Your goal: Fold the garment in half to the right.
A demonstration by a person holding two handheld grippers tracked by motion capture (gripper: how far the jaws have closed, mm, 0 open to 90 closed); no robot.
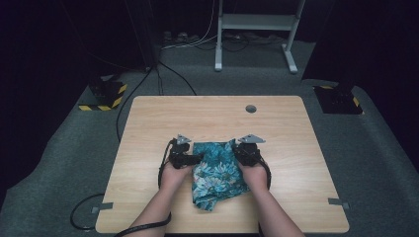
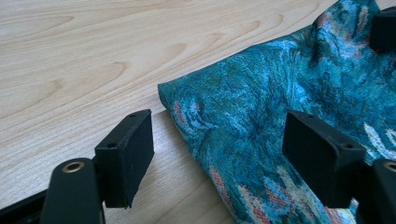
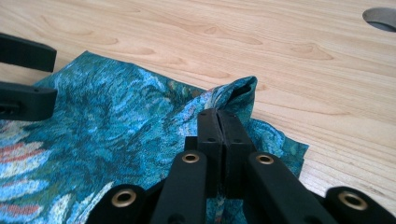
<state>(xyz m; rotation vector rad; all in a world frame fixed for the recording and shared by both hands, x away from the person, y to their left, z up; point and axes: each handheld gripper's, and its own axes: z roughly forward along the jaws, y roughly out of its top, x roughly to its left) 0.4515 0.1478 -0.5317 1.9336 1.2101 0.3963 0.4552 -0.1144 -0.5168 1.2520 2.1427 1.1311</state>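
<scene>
teal floral woven cloth point(image 1: 217, 170), crumpled near the table's point(image 1: 148, 118) near edge: soft, light, limp, likely grippy. right gripper point(image 3: 217, 122) fingers pinching a raised fold at its far corner; left gripper point(image 2: 219, 154) fingers spread astride the other corner, best hold there.

We see bare forearms, a black gripper point(image 1: 195, 159) and its twin point(image 1: 237, 151) bearing grey three-cornered plates, brass-ringed screw holes, matte square pads point(image 2: 135, 149), and trailing black cables.

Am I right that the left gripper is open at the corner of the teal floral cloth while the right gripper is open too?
Not quite. The right gripper is shut, pinching a fold of the teal floral cloth, as the right gripper view shows. The left gripper is open at its corner.
</scene>
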